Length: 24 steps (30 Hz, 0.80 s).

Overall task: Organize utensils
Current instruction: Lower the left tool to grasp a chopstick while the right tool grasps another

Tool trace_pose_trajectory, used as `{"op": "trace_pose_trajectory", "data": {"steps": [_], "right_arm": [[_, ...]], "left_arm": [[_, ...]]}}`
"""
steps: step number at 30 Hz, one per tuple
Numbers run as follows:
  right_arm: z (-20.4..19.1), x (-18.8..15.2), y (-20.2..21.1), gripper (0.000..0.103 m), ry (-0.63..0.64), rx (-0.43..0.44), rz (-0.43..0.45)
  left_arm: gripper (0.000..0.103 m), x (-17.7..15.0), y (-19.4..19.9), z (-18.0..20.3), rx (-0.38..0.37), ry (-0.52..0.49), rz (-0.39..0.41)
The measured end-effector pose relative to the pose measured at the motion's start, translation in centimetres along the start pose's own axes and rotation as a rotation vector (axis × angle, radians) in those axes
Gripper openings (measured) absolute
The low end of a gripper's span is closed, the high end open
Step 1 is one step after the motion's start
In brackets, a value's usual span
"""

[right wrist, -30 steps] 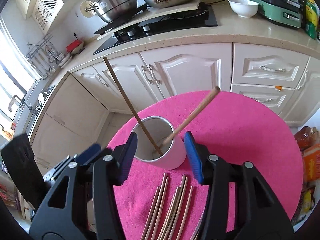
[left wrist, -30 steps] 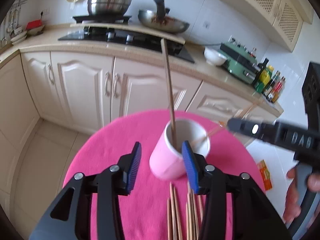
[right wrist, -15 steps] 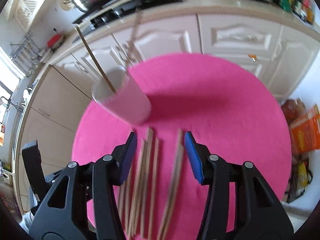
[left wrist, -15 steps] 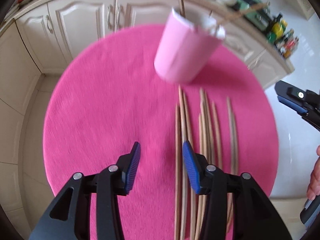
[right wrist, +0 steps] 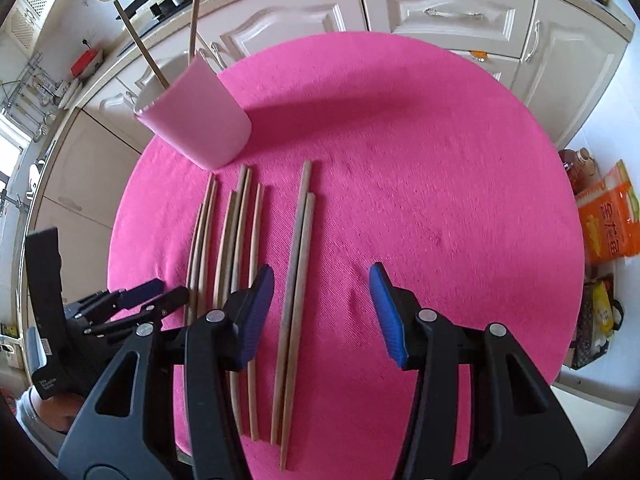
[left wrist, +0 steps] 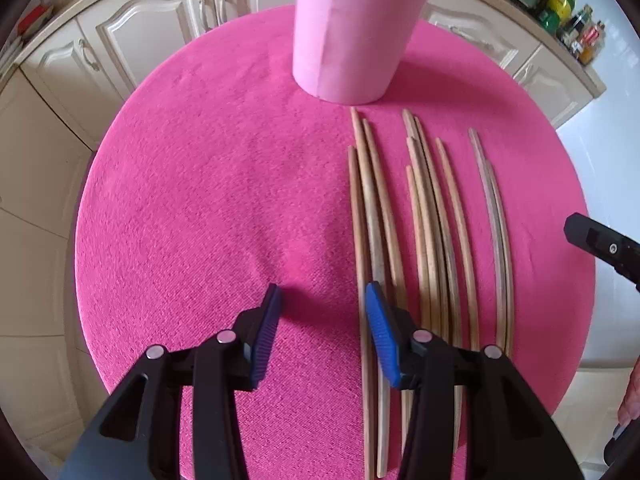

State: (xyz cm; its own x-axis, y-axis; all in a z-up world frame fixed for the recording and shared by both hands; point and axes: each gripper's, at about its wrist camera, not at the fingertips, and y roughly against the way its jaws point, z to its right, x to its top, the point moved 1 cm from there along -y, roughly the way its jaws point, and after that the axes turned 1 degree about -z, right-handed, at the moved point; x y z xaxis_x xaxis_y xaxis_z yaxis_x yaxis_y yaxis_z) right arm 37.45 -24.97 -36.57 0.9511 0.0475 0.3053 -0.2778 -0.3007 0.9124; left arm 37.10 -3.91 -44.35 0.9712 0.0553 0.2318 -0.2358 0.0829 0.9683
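A pink cup (left wrist: 352,32) stands at the far side of the round pink table (left wrist: 200,200); two chopsticks (right wrist: 144,48) stick up out of it. Several wooden chopsticks (left wrist: 424,220) lie side by side in front of the cup. My left gripper (left wrist: 322,300) hangs open over the bare cloth, and the leftmost chopstick (left wrist: 358,220) runs just inside its right finger. My right gripper (right wrist: 320,280) is open over the rightmost pair of chopsticks (right wrist: 298,260), which lie between its fingers, nearer the left one. Neither gripper holds anything. The left gripper (right wrist: 136,296) also shows in the right wrist view.
Cream cabinets (right wrist: 440,12) and a counter with a stove (right wrist: 168,0) run behind the table. Bottles (left wrist: 576,28) stand on the counter at right. Orange packets (right wrist: 608,216) and bags sit on the floor right of the table. Bare cloth spreads right of the chopsticks.
Both grippers have tipped downward and dropped from the cup toward the row of chopsticks. The cup has slid to the top of both views. The jaws' width has not changed.
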Motion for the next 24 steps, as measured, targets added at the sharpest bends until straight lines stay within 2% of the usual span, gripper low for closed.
{"op": "trace_pose_trajectory", "data": {"steps": [4,8,10,12,13,15,20,24], "right_arm": [[-0.1,-0.3,-0.7,0.049,0.020,-0.033,-0.034],[-0.2,-0.7,-2.1,0.049,0.040,-0.062,-0.085],[-0.4,-0.8,-2.6,0.049,0.046,-0.068,-0.105],[-0.5,-0.9,-3.2,0.049,0.056,-0.077,-0.129],[-0.6,-0.9,-3.4,0.044,0.060,-0.078,-0.138],[-0.8,-0.9,-3.7,0.035,0.063,-0.074,-0.157],[-1.5,-1.0,-4.6,0.030,0.078,-0.085,-0.192],[-2.1,-1.1,-5.0,0.028,0.084,-0.095,-0.215]], "left_arm": [[0.044,0.6,-0.3,1.2,0.052,-0.047,-0.031],[0.045,1.0,-0.7,2.9,0.154,-0.117,-0.074],[0.045,1.1,-0.7,3.2,0.168,-0.120,-0.081],[0.044,1.3,-0.7,2.9,0.141,-0.088,-0.088],[0.044,1.3,-0.6,2.4,0.119,-0.066,-0.093],[0.035,1.3,-0.4,1.7,0.101,-0.047,-0.099],[0.022,1.2,0.1,0.8,0.088,-0.029,-0.114],[0.021,1.3,0.3,0.3,0.067,-0.013,-0.128]]}}
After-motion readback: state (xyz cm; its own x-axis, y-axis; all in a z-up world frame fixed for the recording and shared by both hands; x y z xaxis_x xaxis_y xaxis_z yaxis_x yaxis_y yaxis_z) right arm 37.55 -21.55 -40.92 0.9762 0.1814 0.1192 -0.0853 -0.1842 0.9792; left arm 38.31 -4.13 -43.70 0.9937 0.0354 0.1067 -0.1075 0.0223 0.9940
